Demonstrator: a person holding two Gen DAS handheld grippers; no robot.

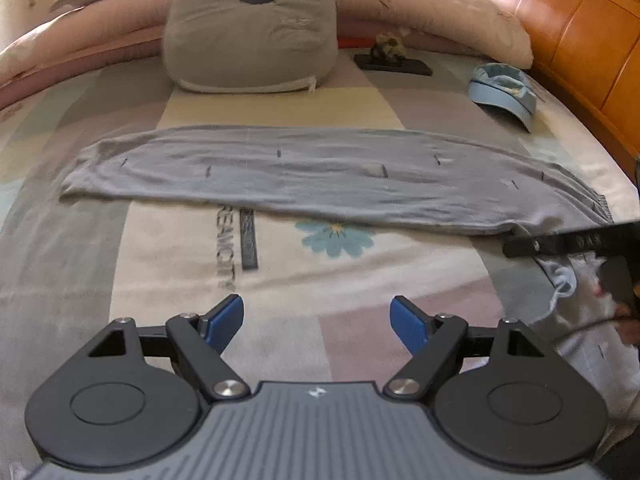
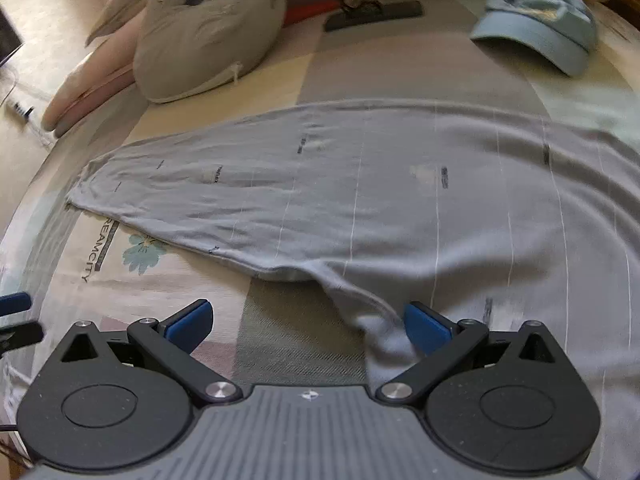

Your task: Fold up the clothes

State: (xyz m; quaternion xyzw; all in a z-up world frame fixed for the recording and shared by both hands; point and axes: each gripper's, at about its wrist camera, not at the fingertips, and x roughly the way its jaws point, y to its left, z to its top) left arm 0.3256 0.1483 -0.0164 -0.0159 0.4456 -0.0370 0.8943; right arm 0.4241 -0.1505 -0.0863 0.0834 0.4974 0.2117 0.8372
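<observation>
A long grey garment [image 1: 300, 176] with thin stripes lies folded lengthwise across the patterned bedsheet [image 1: 280, 272]. My left gripper [image 1: 316, 320] hangs open over bare sheet, short of the garment's near edge, with nothing between its blue pads. In the right wrist view the same garment [image 2: 380, 200] spreads wide, and a bunched corner of it reaches down beside the right blue pad [image 2: 424, 326]. My right gripper [image 2: 308, 320] is open, its pads not pressing the cloth. The right gripper's black finger [image 1: 560, 246] also shows at the garment's right end in the left wrist view.
A grey cat-face cushion [image 1: 252, 28] and pink pillows [image 1: 452, 12] line the far side. A light blue cap [image 1: 504, 88] and a dark flat object [image 1: 394, 64] with a small figure on it lie beyond the garment. An orange headboard [image 1: 580, 32] borders the right.
</observation>
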